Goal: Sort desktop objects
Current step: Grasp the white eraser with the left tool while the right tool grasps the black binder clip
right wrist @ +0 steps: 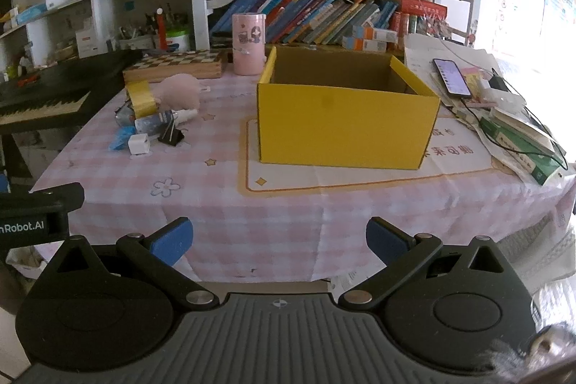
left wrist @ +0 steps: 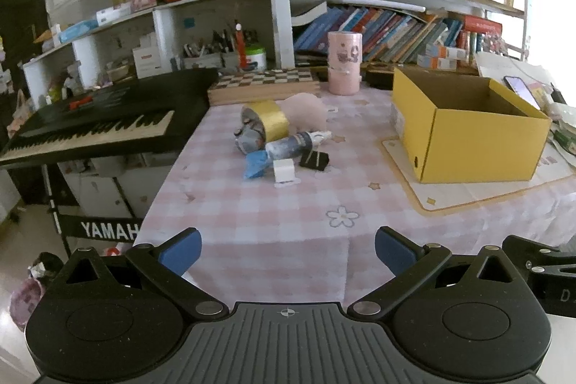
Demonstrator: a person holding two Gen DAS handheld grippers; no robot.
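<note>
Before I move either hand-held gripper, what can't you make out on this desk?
- Yellow box floor: hidden by its front wall in both wrist views.
- Pink plush: its front is behind the gold tape roll, left wrist view.
- Bottle label: too small to read.
- Phone screen: too small, right wrist view.

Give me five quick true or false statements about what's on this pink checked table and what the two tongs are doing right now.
1. The yellow box is open on top. True.
2. The left tongs are shut on the white cube. False: they are open and hold nothing; the white cube lies far ahead on the table.
3. The black binder clip lies outside the box. True.
4. The gold tape roll sits inside the box. False: it lies on the tablecloth among the clutter.
5. The right tongs are open. True.
</note>
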